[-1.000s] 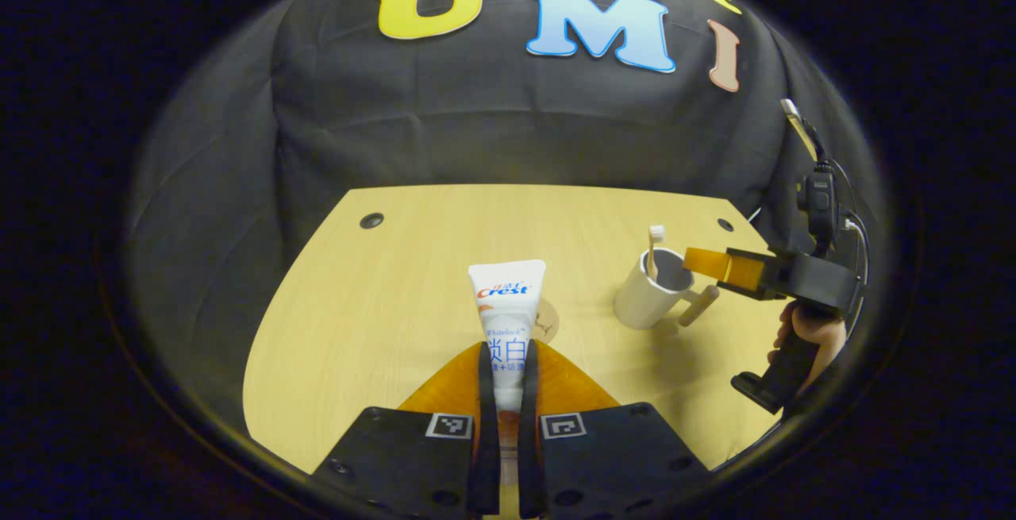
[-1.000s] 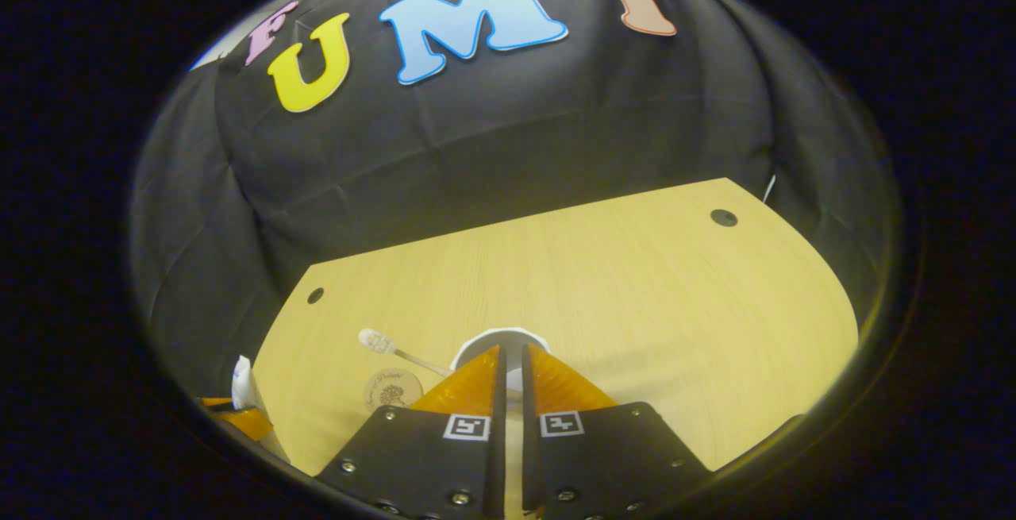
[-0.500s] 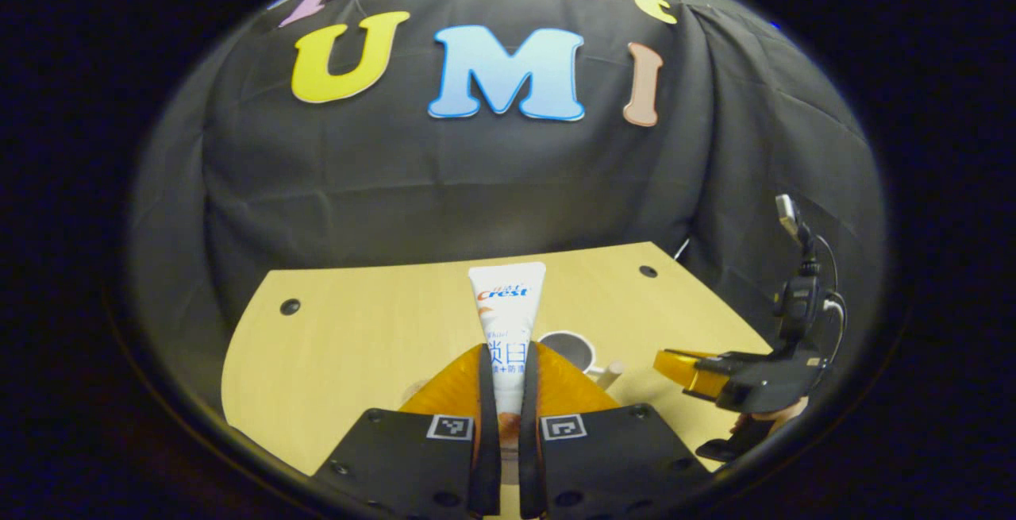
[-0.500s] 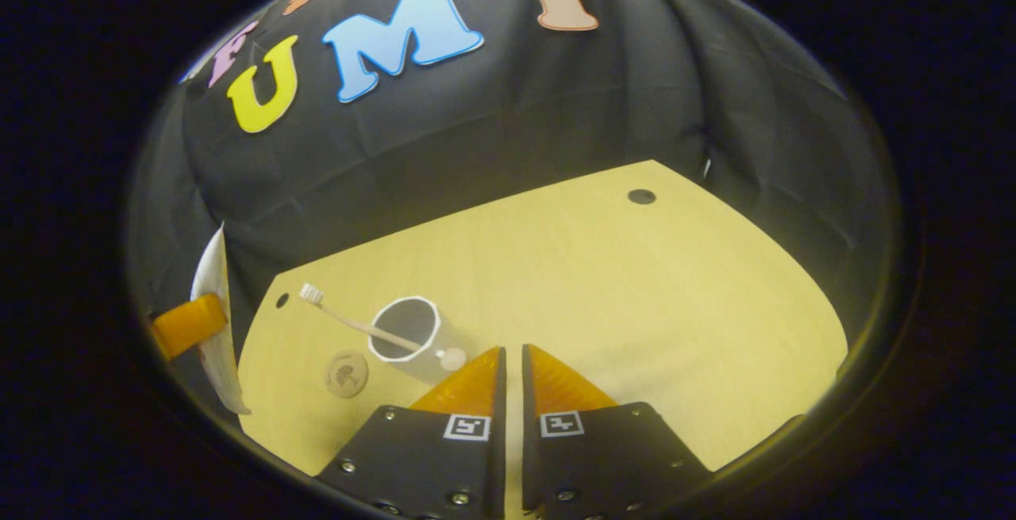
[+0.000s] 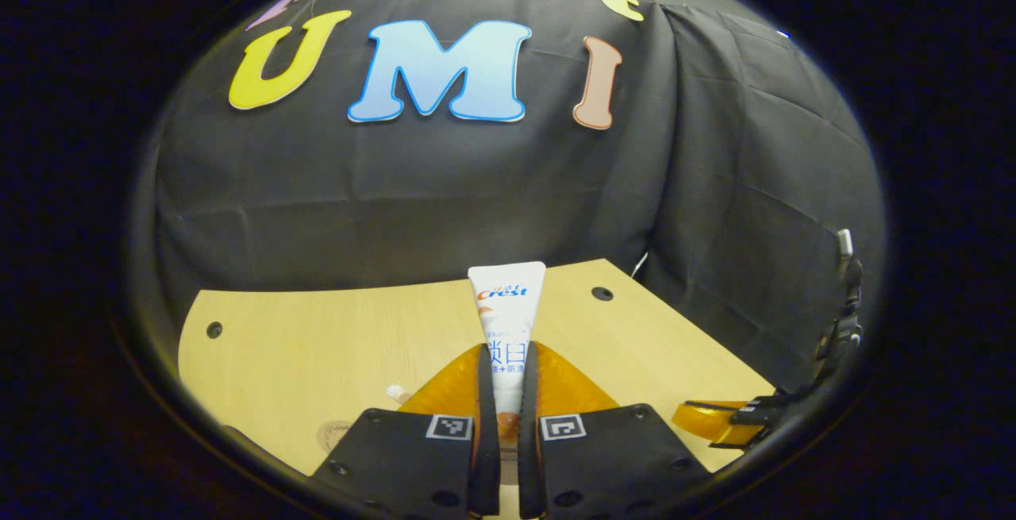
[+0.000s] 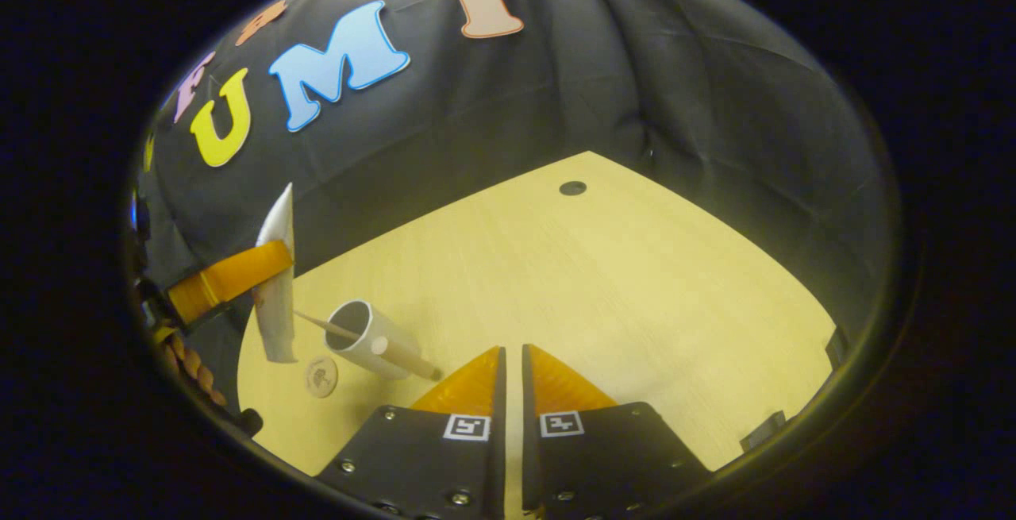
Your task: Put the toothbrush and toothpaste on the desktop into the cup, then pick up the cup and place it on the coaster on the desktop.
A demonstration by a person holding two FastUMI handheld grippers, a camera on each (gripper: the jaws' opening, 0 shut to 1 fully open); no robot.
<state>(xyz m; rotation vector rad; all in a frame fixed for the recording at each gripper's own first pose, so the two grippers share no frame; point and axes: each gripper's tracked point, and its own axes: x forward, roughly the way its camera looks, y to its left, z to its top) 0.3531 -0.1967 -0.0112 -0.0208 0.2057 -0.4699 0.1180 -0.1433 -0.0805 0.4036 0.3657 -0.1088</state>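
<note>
Toothpaste [image 5: 508, 310], a white tube, is pinched upright between the two fingers of the left gripper [image 5: 506, 361], crimped end up and clear of the desktop [image 5: 317, 337]. In the right gripper view the same tube [image 6: 276, 298] hangs in the air at the left, just beside and above the cup [image 6: 361, 336], with a hand [image 6: 186, 365] low behind it.

That white cup stands on the pale wooden desktop [image 6: 635, 282]. A toothbrush [image 6: 313, 321] leans out over its rim toward the tube; its head is hidden behind the tube. The round coaster [image 6: 321, 375] lies flat just in front of the cup, apart from it.

Nearer, the right gripper [image 6: 508, 377] has its fingers closed together with nothing between them, held above bare wood. From the left gripper view it [image 5: 714, 417] sits low at the right edge.
</note>
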